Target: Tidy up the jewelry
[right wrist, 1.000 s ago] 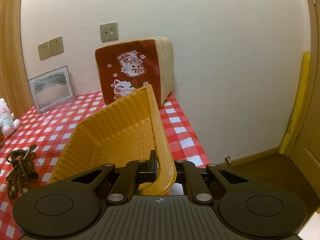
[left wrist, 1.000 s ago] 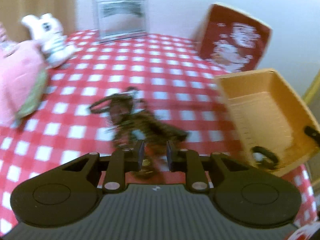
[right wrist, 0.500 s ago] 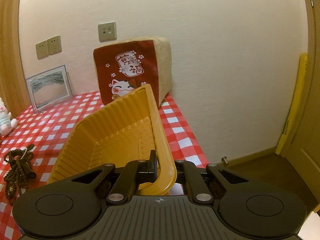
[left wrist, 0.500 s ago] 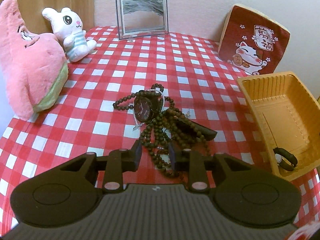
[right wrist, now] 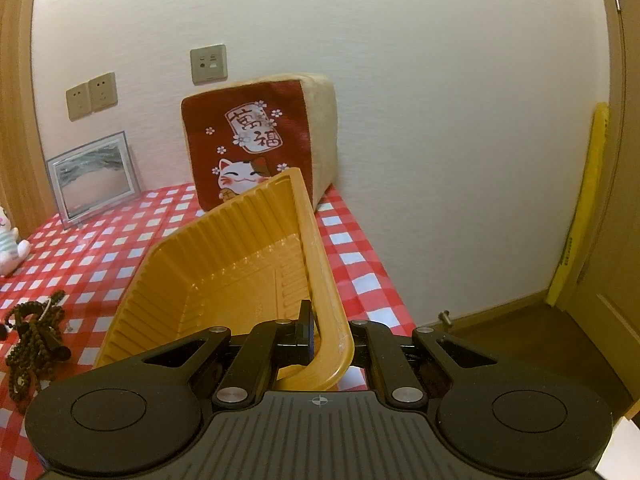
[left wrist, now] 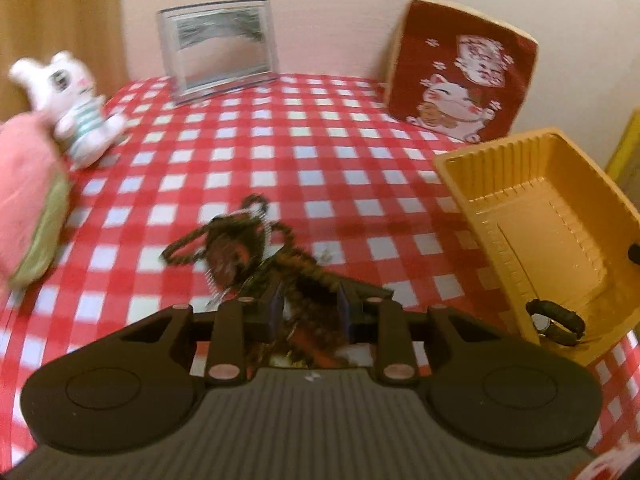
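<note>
Two views | left tongs (left wrist: pixel 310 307): apart, blurred beads (left wrist: pixel 256 252) seemingly between | right tongs (right wrist: pixel 330 334): clamped on tray (right wrist: pixel 316 248) | bracelet (left wrist: pixel 556 322) only left view

Cat cushion (right wrist: pixel 256 148), picture frame (left wrist: pixel 218 50), plush rabbit (left wrist: pixel 70 114)

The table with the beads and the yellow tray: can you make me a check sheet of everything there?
Surface: table with a red-and-white checked cloth.
Job's things: tangled bead strings on the cloth; orange tray, tilted, with a watch inside.
Clutter: white bunny toy, pink plush, picture frame, cat cushion.
Grippers: left hand-held gripper astride the beads, blurred, grip unclear; right hand-held gripper shut on the tray's rim.
Cables: nothing seen.
Surroundings: wall sockets, wooden floor.
</note>
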Tool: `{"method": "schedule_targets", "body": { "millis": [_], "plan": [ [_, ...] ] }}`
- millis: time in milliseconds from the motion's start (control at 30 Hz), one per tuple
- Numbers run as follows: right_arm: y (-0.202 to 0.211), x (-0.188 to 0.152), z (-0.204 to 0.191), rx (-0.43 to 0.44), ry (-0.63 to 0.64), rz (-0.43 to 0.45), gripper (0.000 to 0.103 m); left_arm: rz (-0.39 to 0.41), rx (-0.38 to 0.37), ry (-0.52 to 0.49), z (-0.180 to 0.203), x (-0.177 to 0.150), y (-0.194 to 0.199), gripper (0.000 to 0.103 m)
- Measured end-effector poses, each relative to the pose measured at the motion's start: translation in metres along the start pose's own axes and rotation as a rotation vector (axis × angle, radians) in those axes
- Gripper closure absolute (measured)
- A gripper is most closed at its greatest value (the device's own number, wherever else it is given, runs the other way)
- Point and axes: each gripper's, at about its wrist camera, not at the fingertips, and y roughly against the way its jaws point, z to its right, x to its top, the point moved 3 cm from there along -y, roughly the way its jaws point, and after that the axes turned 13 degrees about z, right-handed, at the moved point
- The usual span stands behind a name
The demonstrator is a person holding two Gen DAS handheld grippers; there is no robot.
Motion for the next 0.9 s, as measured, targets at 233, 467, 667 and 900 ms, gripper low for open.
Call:
{"method": "schedule_targets", "body": {
  "millis": [233, 467, 667, 900],
  "plan": [
    [-0.001, -0.001, 0.002, -0.006, -0.006, -0.003, 0.097, -0.019, -0.078, -0.119, 0.013, 0.01, -0.053, 0.078],
    [-0.003, -0.001, 0.003, -0.012, -0.017, -0.008, 0.097, -0.073, -0.088, -0.206, 0.017, 0.003, -0.093, 0.087],
    [-0.003, -0.001, 0.003, -0.015, -0.022, -0.009, 0.097, -0.111, -0.085, -0.221, 0.014, -0.002, -0.106, 0.088],
    [-0.003, -0.001, 0.004, -0.013, -0.02, -0.009, 0.097, -0.117, -0.093, -0.227, 0.017, -0.005, -0.109, 0.096]
  ]
}}
